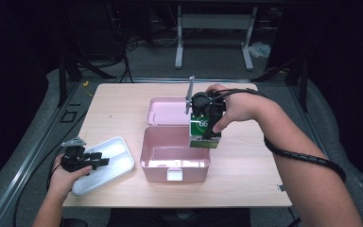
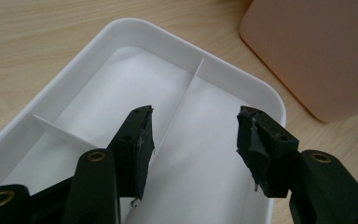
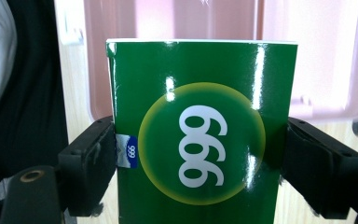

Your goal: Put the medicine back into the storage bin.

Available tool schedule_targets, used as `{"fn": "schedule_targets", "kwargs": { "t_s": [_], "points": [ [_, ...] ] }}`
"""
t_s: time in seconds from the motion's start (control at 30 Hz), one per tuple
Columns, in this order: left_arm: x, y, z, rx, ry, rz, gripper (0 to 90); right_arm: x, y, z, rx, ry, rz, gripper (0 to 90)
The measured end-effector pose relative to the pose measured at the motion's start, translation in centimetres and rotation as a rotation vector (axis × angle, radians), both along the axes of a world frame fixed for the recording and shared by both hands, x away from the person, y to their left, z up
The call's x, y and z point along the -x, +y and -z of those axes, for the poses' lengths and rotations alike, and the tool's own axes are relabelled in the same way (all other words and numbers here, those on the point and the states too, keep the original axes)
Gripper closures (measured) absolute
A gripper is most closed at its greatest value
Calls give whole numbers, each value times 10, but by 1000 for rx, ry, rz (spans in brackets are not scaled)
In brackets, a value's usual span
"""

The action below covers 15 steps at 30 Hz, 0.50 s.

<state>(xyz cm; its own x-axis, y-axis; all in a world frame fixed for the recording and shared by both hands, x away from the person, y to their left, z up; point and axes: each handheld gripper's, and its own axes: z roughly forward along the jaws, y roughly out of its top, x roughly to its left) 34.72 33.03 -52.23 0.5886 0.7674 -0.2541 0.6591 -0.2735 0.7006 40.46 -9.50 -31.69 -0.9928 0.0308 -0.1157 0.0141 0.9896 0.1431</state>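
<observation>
At a pale wooden table point(image 1: 118, 101), a person's right gripper point(image 1: 207, 124) pinches a glossy green carton point(image 1: 202, 133) marked "999" in a yellow circle, its jaws pressed against the carton's two side edges. The carton hangs in the air over the right rear corner of an open pink storage box point(image 1: 174, 153), whose lid point(image 1: 166, 112) lies folded back flat on the table behind it. In the right gripper view the carton point(image 3: 200, 135) sits squarely between the black jaws, with the pink box point(image 3: 326, 60) below and beyond it.

At the table's near left corner, the left gripper point(image 1: 93, 160) rests over a white divided tray point(image 1: 118, 147), well apart from the box. Its jaws stand spread with nothing between them, poised above the tray's point(image 2: 135, 32) partitioned compartments in the left gripper view.
</observation>
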Motion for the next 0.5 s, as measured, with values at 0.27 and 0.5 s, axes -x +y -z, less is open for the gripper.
{"fn": "schedule_targets", "kwargs": {
  "t_s": [0.27,0.5],
  "points": [
    [0,1,0,-1,0,-2,461,3,25,10,14,27,-35,164],
    [0,1,0,-7,1,1,460,2,29,27,7,41,-42,164]
  ]
}}
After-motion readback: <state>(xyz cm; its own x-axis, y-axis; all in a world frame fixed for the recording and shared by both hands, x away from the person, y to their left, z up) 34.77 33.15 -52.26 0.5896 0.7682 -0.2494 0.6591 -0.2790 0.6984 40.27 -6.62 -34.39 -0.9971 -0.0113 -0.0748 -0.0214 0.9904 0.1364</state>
